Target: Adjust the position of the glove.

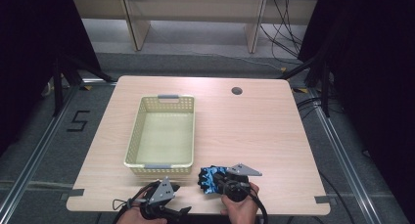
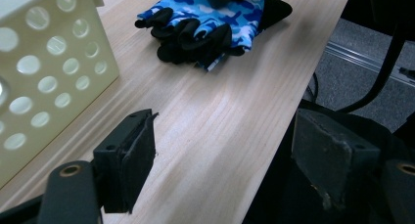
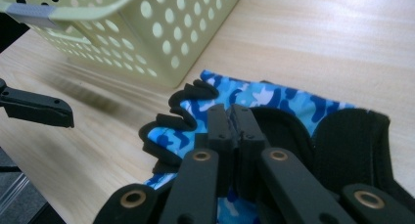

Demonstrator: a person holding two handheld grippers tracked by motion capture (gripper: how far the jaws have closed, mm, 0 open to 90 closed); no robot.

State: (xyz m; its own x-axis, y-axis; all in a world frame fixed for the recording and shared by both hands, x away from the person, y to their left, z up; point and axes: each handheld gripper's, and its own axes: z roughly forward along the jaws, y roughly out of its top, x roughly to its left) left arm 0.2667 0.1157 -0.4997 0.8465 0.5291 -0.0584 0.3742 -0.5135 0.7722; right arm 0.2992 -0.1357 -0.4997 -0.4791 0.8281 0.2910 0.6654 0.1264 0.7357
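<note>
The desk point(image 1: 254, 131) is filling the middle of the high view, pale wood-grain laminate with rounded corners and a small dark cable hole at its upper right. The basket point(image 1: 161, 136) is sitting left of centre, a cream plastic tub with perforated walls and grey handle strips, standing empty and, by my reading, waiting to receive the gloves. The gloves point(image 1: 210, 179) are lying at the lower middle of the frame, just right of the basket's near corner: soft blue camouflage fabric with black rubbery fingers curling toward the basket, apparently stacked as a pair. The right gripper point(image 3: 234, 131) is resting on top of them with its jaws pressed together, seemingly pinching a fold of the fabric, though the fold itself is hard to make out. The left gripper point(image 2: 220, 150) is idling at the lower left, jaws spread over the bare desk edge, holding nothing.
</note>
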